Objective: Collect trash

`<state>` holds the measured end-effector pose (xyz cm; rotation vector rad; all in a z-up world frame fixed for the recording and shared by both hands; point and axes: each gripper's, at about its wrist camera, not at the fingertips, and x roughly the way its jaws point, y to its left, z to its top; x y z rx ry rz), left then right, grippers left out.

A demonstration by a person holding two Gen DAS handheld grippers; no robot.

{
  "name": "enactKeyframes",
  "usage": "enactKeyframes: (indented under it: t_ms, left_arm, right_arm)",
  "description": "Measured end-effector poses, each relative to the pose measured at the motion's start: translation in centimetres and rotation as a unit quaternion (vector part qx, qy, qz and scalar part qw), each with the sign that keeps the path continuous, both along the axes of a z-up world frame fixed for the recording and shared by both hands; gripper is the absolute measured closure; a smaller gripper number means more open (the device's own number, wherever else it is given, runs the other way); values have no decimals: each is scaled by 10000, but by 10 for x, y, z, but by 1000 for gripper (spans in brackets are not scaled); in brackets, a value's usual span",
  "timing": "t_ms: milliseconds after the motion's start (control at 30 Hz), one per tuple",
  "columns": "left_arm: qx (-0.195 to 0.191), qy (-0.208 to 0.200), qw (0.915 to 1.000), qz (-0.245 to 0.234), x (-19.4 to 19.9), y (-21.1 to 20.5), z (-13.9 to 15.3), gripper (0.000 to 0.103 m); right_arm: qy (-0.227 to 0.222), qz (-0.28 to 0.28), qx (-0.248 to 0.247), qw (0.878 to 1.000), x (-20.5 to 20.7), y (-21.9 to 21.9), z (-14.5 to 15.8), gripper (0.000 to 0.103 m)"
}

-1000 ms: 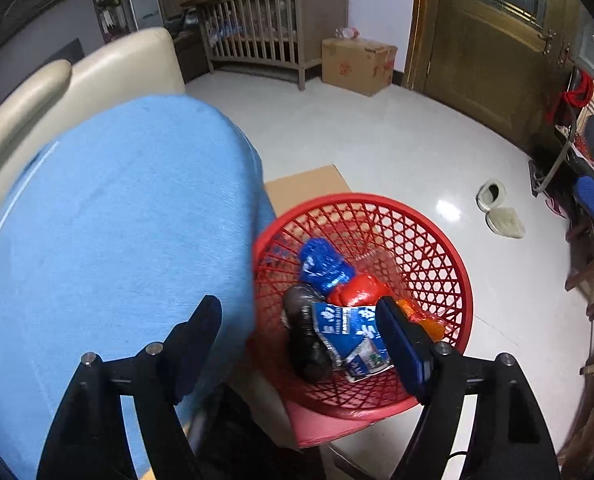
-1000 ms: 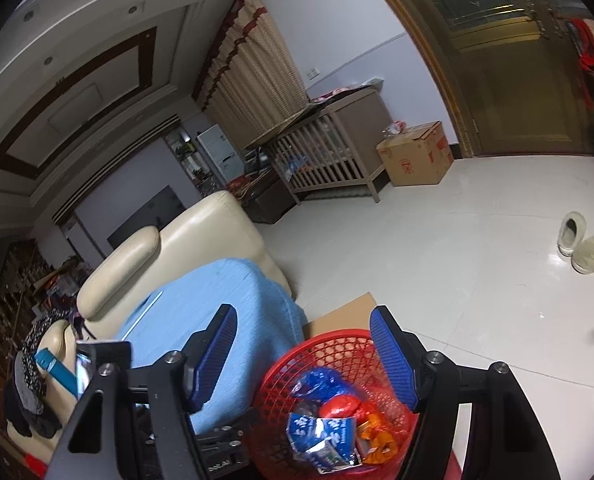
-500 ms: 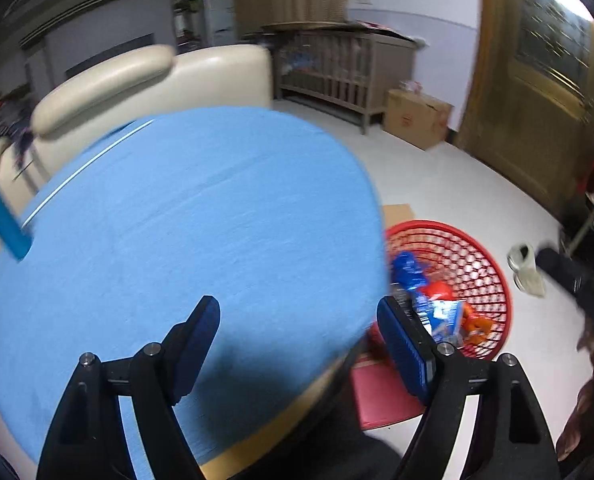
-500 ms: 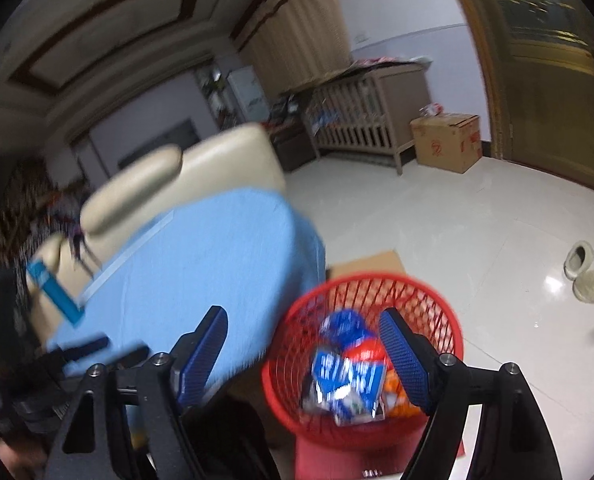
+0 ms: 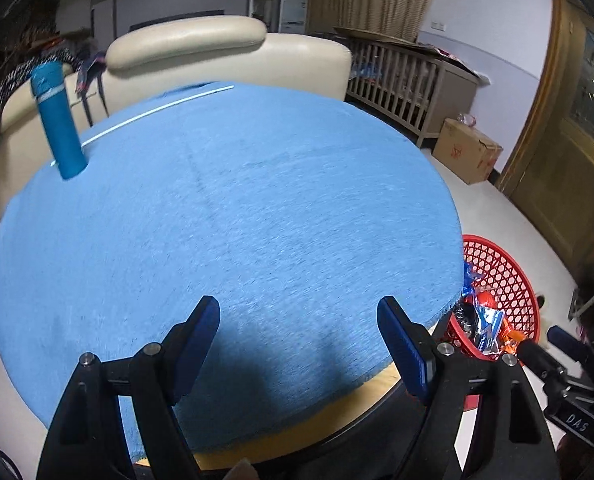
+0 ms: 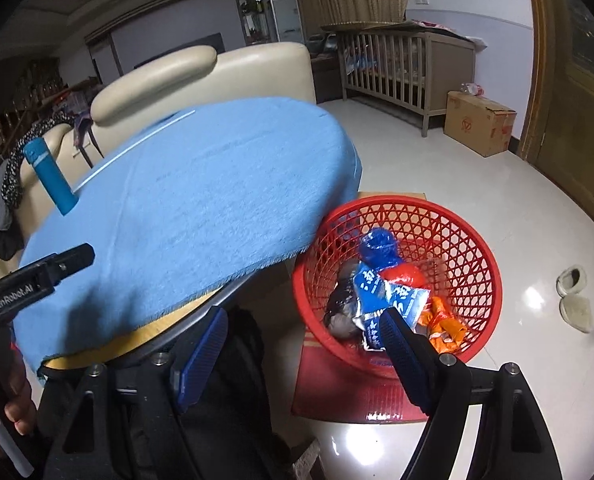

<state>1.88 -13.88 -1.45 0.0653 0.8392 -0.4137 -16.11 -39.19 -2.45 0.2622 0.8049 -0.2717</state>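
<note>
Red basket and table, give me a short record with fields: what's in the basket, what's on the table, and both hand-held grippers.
basket: red basket on the floor beside the table, holding crumpled wrappers
table: round, blue cloth; only a blue bottle stands at its far edge
left hand-held gripper: open, empty, over the cloth
right hand-held gripper: open, empty, near the basket

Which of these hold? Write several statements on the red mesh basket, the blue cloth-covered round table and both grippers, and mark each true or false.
1. The red mesh plastic basket holds wrappers. True.
2. The left gripper grips a wrapper. False: its jaws are open and empty.
3. A blue cylindrical bottle stands on the blue cloth-covered round table. True.
4. The basket sits on the table. False: it is on the floor beside it.
5. The right gripper is empty. True.
</note>
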Motion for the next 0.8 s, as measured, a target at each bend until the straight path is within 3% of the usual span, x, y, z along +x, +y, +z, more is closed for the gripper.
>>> enactKeyframes:
  t_ms: [267,800]
  left_arm:
    - [-30,-33,9999,115,-5,14,-6,22]
    - [145,-103,9998,-67,-12,2,-5,21]
  right_arm:
    - [76,-6,-85,9999,4,8,-1,22]
    - [57,-311,46,9995,0,-5,-5,22]
